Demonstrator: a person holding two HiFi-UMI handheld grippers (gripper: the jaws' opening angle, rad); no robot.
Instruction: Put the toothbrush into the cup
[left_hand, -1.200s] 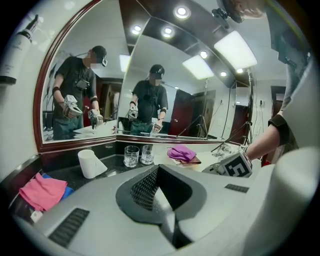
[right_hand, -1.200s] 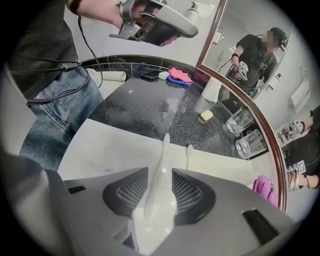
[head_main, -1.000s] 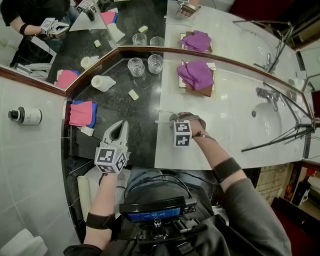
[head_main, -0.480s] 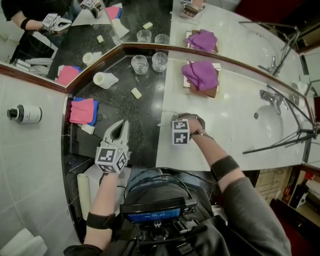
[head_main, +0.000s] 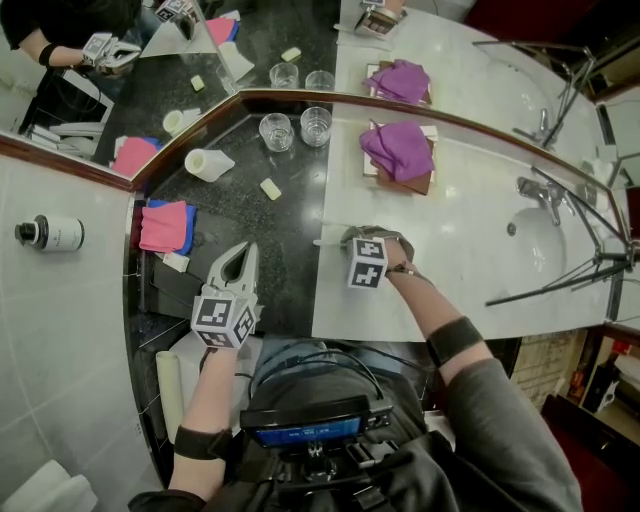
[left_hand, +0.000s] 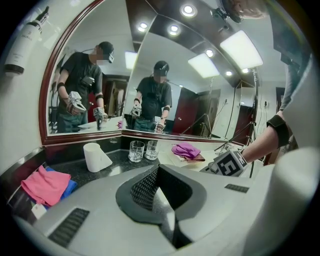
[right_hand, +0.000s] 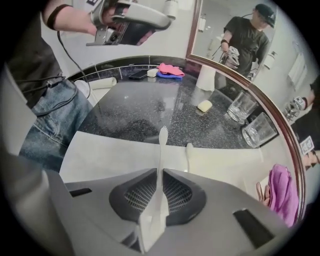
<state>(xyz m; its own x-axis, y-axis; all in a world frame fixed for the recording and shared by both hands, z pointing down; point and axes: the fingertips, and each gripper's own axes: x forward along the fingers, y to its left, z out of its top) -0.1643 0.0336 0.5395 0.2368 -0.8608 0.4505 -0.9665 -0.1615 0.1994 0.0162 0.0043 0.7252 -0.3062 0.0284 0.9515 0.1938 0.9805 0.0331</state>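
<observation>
Lighting is bright and even throughout. Sources noted in the left gripper view: recessed ceiling spotlights (left_hand: 188, 10) and a rectangular light panel (left_hand: 241, 49). In the head view the white table (head_main: 470, 240) is close to washed out, and shadows are soft and faint. All views bend heavily at the edges, and both gripper views have black corners. The toothbrush (right_hand: 161, 165) blurs close to the lens.

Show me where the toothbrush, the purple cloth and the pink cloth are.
toothbrush (right_hand: 160, 151): right gripper view, on its handle below the bristle head.
purple cloth (head_main: 395, 148): head view, on its middle folds.
pink cloth (head_main: 160, 226): head view, on its centre.
</observation>
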